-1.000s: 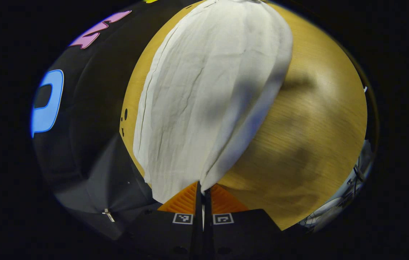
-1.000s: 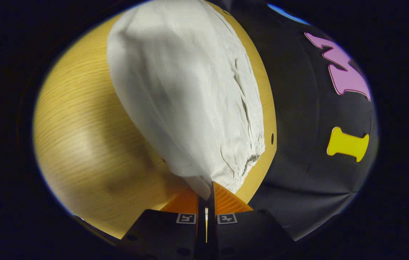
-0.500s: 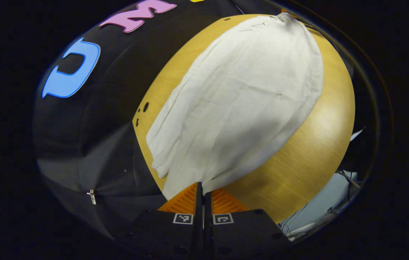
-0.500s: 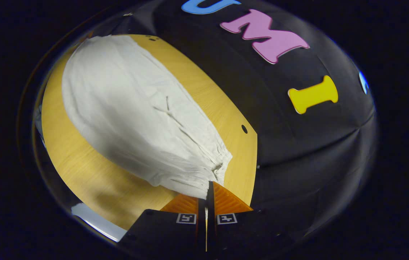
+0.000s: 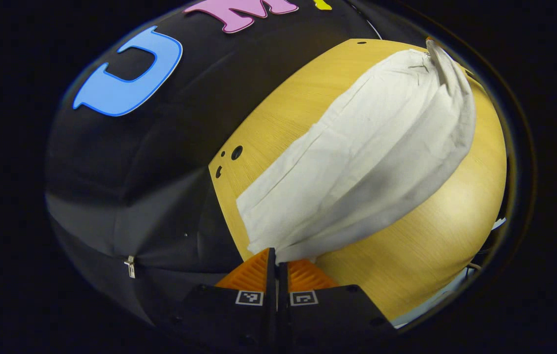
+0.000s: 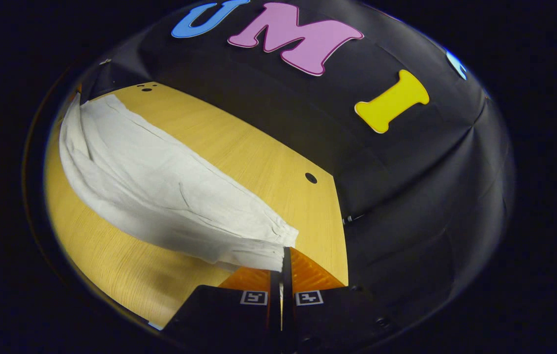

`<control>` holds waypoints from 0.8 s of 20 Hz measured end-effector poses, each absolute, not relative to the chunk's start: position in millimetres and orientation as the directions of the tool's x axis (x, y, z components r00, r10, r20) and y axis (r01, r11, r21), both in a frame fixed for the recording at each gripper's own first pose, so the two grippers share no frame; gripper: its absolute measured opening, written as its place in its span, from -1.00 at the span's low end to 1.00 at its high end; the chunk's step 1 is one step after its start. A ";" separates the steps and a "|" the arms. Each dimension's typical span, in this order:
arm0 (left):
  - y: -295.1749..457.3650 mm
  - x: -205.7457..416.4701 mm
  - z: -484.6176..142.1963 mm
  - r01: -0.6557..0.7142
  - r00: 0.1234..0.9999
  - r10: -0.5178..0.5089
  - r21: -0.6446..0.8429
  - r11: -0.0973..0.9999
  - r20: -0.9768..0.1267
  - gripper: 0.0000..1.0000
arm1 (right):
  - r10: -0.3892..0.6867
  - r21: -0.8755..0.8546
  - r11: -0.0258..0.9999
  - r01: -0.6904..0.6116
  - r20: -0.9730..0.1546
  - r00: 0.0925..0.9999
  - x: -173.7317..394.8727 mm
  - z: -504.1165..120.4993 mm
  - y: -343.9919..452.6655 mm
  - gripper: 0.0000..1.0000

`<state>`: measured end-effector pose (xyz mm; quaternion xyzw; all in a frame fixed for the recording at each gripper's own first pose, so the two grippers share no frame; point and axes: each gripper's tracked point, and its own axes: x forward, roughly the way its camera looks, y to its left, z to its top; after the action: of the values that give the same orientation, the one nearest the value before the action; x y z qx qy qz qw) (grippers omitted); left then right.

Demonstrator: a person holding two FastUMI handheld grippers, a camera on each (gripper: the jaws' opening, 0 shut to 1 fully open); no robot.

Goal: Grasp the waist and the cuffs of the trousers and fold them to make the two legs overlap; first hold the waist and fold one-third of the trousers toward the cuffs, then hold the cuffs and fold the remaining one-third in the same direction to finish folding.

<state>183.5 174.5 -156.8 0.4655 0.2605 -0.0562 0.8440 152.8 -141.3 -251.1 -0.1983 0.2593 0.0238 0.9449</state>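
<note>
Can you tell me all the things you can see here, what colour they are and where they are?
trousers: one pair, white, stretched over the table between the two claws, each end pinched.
table: one, yellow-brown wood, under the trousers, with small round holes near its far corners.
booth wall: one, black cloth, behind the table.
zip pull: one, silver, on the black cloth at the lower left of the left gripper view.
left claw: one, at the bottom of the left gripper view, shut on one end of the trousers.
right claw: one, at the bottom of the right gripper view, shut on the gathered end.
</note>
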 end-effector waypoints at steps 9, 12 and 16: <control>172.7 268.0 -162.4 0.459 0.807 0.200 0.803 0.381 -0.556 -0.89 | -0.083 -0.380 0.911 -0.162 -0.553 0.829 213.1 -282.8 -142.8 -0.88; 172.6 283.6 -176.7 0.504 0.775 0.222 0.791 0.346 -0.591 -0.89 | -0.078 -0.393 0.896 -0.209 -0.601 0.795 225.2 -307.8 -138.0 -0.89; 171.9 304.8 -190.4 0.530 0.759 0.244 0.791 0.307 -0.604 -0.89 | -0.085 -0.407 0.880 -0.245 -0.642 0.762 242.7 -337.7 -134.0 -0.88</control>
<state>304.8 171.9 -190.4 0.5807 0.3333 -0.0971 0.7364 242.7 -134.0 -337.7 -0.2409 0.3418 0.0442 0.9073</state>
